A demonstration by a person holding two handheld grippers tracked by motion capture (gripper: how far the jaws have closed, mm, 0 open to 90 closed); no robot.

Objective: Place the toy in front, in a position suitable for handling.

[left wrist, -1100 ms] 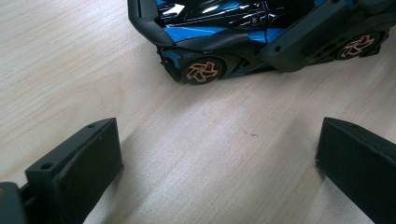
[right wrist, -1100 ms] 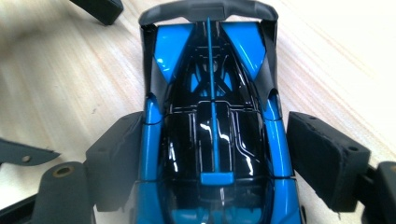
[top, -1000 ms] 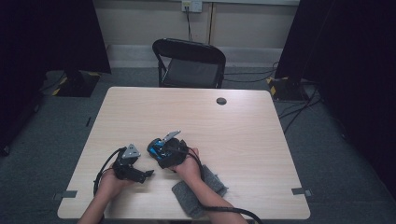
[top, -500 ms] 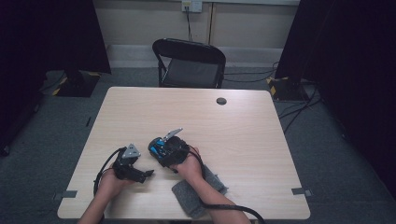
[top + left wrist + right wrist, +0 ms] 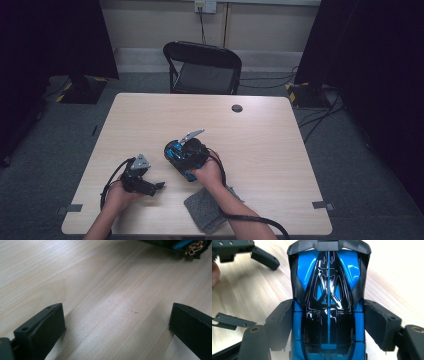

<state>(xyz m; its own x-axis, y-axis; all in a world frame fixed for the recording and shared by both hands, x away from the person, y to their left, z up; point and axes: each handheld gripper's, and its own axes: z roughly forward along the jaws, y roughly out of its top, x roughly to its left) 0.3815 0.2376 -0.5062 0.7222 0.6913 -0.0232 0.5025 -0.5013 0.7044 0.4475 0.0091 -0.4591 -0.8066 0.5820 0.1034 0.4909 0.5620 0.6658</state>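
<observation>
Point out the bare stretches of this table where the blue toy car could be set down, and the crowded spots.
Free: the far half of the table, bare apart from a small dark disc, and the right side beyond the right gripper clamping the blue toy car. Crowded: the near edge, where the open left gripper, both hands and a grey cloth sit close together.

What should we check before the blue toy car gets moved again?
1. Right hand-held gripper pads on both sides of the blue toy car: ok.
2. Car centred between the pads: ok.
3. Left hand-held gripper open, holding nothing: ok.
4. Left hand-held gripper apart from the car: ok.
5. Car lifted off the table: cannot tell.
6. Grey cloth away from the car: ok.
</observation>
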